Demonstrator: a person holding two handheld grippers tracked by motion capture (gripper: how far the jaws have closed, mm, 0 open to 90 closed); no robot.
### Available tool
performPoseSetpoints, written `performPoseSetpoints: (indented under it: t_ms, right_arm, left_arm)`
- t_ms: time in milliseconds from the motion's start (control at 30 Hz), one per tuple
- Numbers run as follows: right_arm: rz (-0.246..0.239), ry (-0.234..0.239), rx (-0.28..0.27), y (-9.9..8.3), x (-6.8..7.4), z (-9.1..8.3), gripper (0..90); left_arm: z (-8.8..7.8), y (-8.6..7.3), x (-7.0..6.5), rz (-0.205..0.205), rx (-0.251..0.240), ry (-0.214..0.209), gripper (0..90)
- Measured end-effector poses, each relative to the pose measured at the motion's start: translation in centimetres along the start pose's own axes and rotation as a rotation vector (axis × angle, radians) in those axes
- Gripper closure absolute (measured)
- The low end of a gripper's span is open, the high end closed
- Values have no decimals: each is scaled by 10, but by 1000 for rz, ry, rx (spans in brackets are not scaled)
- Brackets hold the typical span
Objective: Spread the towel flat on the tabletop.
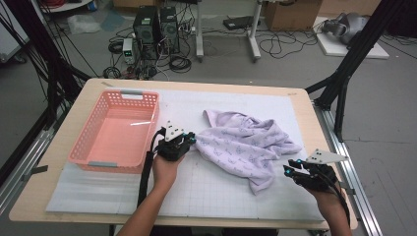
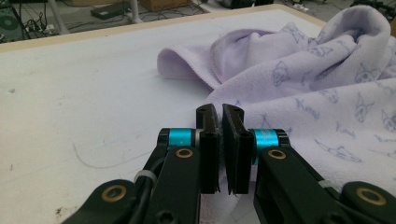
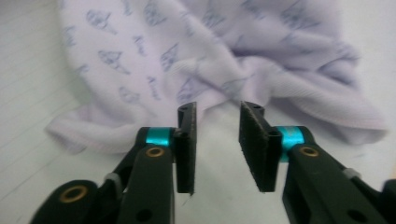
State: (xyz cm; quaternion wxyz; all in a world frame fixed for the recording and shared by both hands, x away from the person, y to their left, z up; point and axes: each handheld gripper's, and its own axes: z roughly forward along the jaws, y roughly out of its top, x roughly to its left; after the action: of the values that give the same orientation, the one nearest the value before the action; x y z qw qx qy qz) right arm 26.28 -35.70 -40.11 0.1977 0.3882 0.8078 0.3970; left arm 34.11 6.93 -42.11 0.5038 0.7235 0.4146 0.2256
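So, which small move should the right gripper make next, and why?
Probably ease the right gripper forward and close on the towel edge. Its fingers stand open with nothing between them, just short of the crumpled cloth, while the left gripper sits shut at the opposite edge.

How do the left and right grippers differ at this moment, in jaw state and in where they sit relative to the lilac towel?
The left gripper has its jaws nearly together, with only a thin slit between them and no cloth in it; the right gripper has a clear gap, also empty. The left gripper sits at the lilac towel's left edge, near the pink basket; the right gripper is off the towel's lower right corner, apart from it. Both point at the towel and hold nothing.
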Motion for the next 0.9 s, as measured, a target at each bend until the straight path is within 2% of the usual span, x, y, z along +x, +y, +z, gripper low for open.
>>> performPoseSetpoints:
  t_ms: [67, 133, 167, 267, 300, 333, 367, 400, 433, 467, 500, 567, 600, 633, 700, 733, 767, 833, 867, 900]
  right_arm:
    - [18, 38, 0, -1, 7, 12, 591]
    - [21, 62, 43, -2, 18, 31, 553]
    - [21, 62, 43, -2, 18, 31, 553]
    - [39, 70, 72, -3, 25, 56, 514]
    - [3, 46, 90, -4, 28, 66, 613]
    - [3, 46, 90, -4, 28, 66, 613]
    - [-34, 30, 111, 0, 25, 66, 843]
    - [-39, 36, 114, 2, 22, 66, 860]
    - [-50, 2, 106, 4, 18, 65, 866]
    - [-41, -41, 90, 6, 13, 63, 868]
    - [-41, -41, 90, 6, 13, 63, 868]
    - [-6, -110, 45, 8, -2, 61, 868]
    - [0, -167, 29, 9, -14, 63, 868]
    - [-9, -200, 31, 10, -17, 65, 868]
    - [-56, -263, 44, 13, -20, 71, 869]
    - [-75, -296, 56, 14, -21, 74, 869]
    - [-94, -324, 63, 15, -23, 77, 870]
    - [-100, -384, 71, 16, -27, 81, 872]
    - [-100, -413, 77, 16, -28, 82, 873]
    - [-94, -432, 89, 15, -30, 84, 876]
  left_arm:
    - [1, 0, -2, -3, -10, -4, 850]
    - [1, 0, -3, -5, -13, -8, 850]
    - [0, 1, -3, 0, -13, -8, 850]
    - [-3, 2, -2, 2, -19, -11, 851]
    - [-3, 2, -2, -3, -21, -17, 851]
    - [-2, 2, -1, -4, -19, -19, 851]
    - [-1, 2, -1, -6, -16, -20, 851]
    - [2, 2, -1, -12, -14, -24, 851]
    - [3, 3, -1, -15, -22, -25, 851]
    - [5, 4, -1, -23, -32, -26, 852]
    - [7, 6, -2, -24, -38, -27, 852]
    - [13, 8, -4, -15, -52, -23, 853]
    - [23, 9, -6, -15, -49, -30, 854]
    - [23, 9, -6, -15, -49, -30, 854]
    - [32, 9, -9, -16, -70, -37, 854]
    - [42, 8, -11, -24, -55, -38, 854]
    - [42, 8, -11, -24, -55, -38, 853]
    - [49, 6, -12, -14, -54, -36, 845]
    - [50, 5, -13, -21, -52, -38, 808]
    - [51, 5, -13, -38, -52, -34, 704]
